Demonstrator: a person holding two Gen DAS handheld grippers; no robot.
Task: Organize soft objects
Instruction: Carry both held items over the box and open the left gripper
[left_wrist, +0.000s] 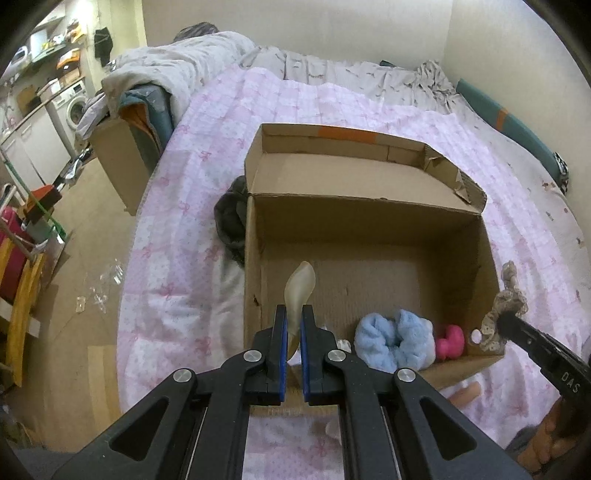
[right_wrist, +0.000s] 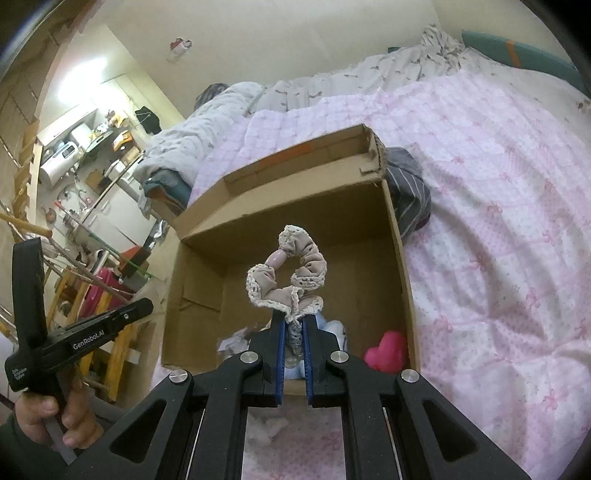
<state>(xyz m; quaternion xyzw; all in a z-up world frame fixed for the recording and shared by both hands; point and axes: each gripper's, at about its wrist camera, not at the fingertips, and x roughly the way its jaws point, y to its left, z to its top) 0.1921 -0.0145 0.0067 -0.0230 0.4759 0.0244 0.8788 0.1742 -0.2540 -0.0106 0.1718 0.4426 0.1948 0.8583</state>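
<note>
An open cardboard box (left_wrist: 369, 229) lies on the pink bedspread; it also shows in the right wrist view (right_wrist: 207, 258). My left gripper (left_wrist: 294, 314) is shut on a pale translucent soft piece (left_wrist: 300, 288) above the box's near left corner. My right gripper (right_wrist: 294, 321) is shut on a beige lace scrunchie (right_wrist: 291, 273), held over the box; it also shows in the left wrist view (left_wrist: 504, 306) at the box's right wall. Inside the box lie a light blue fluffy scrunchie (left_wrist: 395, 339) and a pink soft toy (left_wrist: 450, 341), which also shows in the right wrist view (right_wrist: 388, 350).
A dark striped cloth (left_wrist: 231, 221) lies against the box's left side, also visible in the right wrist view (right_wrist: 410, 192). A rumpled grey duvet (left_wrist: 184, 70) is at the head of the bed. The floor and cluttered furniture (left_wrist: 33, 221) are to the left. A small peach item (left_wrist: 467, 393) lies on the bedspread by the box.
</note>
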